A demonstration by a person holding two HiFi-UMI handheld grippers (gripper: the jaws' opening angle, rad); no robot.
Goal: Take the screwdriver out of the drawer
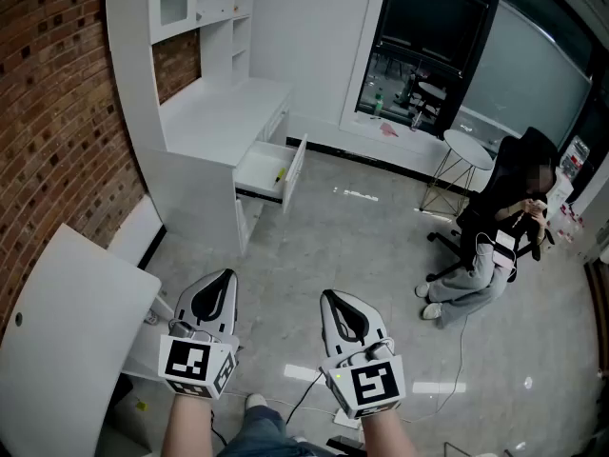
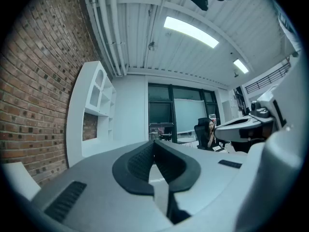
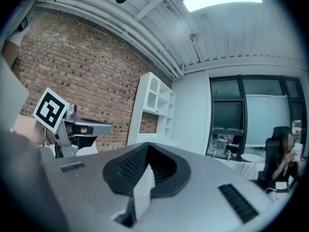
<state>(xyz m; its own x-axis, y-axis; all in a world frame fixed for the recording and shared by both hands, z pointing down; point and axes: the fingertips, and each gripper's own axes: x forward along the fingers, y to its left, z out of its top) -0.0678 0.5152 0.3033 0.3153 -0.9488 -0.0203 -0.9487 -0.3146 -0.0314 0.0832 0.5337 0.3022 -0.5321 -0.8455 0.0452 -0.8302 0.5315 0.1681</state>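
Left tool [image 1: 227,274]: jaws pressed together on nothing, held level and low in front of the person
Right tool [image 1: 329,296]: jaws likewise closed and empty, level, close beside the left one
Screwdriver [image 1: 280,173]: a small yellow shape lying in the open drawer [image 1: 262,168] of the white counter [image 1: 224,112], well apart from both tools
Open room: grey floor [image 1: 362,246] lies bare between tools and drawer front; brick wall [image 1: 48,131] at left, seated person [image 1: 504,231] well off to the right
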